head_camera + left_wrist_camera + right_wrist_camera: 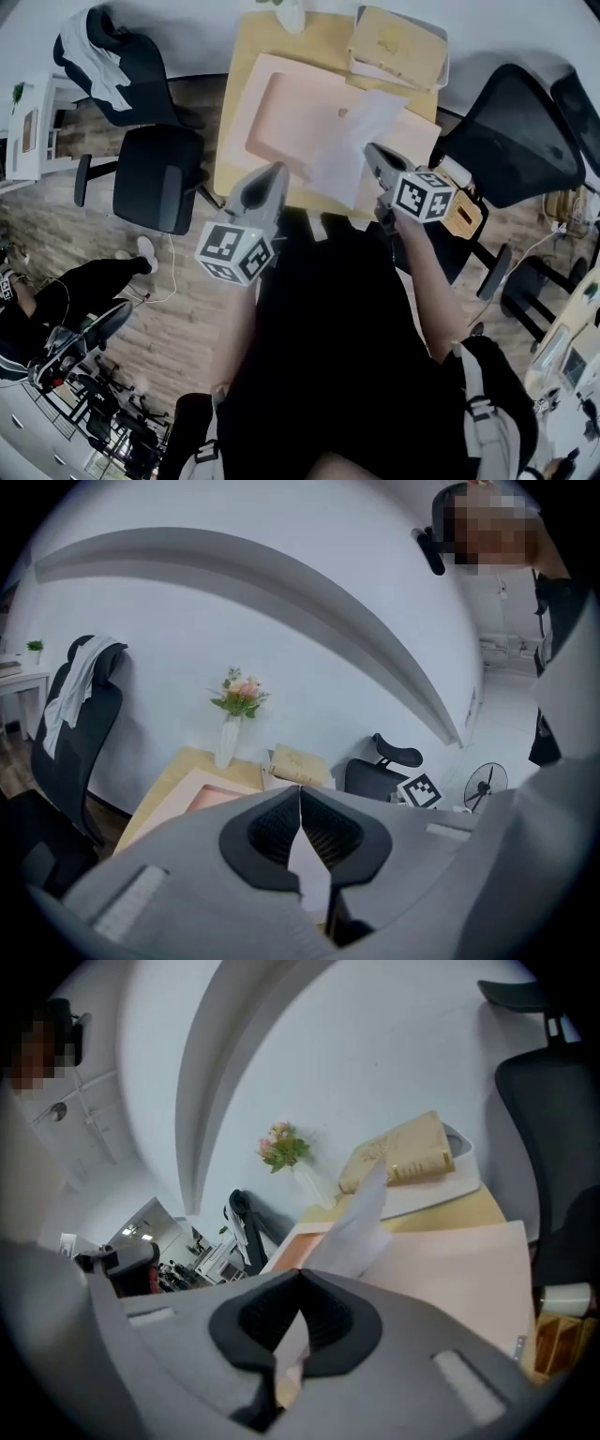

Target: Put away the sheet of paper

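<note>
Head view: paper (352, 141), wooden desk (242, 52), floor (183, 305)

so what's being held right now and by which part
The right gripper is shut on the paper at its near edge. The left gripper is shut, apparently empty.

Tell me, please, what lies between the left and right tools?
The white sheet of paper, pinched by the right tool, over a pink mat: head view.

- Sheet of paper (354, 141): white, blank, slightly curled, raised at a tilt over the desk's (246, 56) front right part.
- Its near edge is pinched in the right gripper (371, 152).
</note>
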### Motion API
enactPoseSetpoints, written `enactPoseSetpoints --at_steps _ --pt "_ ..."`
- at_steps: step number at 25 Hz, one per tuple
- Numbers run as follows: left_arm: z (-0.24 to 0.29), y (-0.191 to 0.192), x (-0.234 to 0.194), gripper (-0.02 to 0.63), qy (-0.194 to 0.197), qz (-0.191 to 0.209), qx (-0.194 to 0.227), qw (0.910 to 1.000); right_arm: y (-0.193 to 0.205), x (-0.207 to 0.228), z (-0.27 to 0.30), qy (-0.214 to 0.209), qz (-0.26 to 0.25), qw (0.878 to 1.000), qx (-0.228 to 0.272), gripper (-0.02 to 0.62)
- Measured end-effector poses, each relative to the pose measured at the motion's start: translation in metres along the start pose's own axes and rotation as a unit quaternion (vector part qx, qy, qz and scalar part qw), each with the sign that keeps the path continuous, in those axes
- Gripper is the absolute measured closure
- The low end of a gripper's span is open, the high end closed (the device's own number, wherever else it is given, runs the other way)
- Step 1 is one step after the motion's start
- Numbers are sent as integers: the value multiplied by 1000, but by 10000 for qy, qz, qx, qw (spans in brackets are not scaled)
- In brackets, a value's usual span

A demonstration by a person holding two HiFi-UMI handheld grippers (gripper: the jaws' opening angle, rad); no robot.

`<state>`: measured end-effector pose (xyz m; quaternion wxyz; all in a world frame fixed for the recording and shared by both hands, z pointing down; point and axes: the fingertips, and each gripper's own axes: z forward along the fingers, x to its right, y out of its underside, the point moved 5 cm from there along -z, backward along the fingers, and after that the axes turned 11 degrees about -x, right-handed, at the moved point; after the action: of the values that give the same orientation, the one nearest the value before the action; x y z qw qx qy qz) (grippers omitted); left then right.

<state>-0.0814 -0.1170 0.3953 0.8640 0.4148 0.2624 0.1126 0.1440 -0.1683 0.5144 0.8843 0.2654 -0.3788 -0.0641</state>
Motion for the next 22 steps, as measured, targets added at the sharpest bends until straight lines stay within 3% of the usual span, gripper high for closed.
enactPoseSetpoints --at_steps 8,13,22 --pt "6 -10 -12 595 112 71 -37 9999 17 35 10 474 326 9980 -270 594" --pt "0 -5 -24 595 14 -51 -38 10000 29 50 18 776 328 9938 -723 594" --pt "0 -4 -32 595 -70 -141 -5 9999 48 64 18 953 303 9872 -1239 595"
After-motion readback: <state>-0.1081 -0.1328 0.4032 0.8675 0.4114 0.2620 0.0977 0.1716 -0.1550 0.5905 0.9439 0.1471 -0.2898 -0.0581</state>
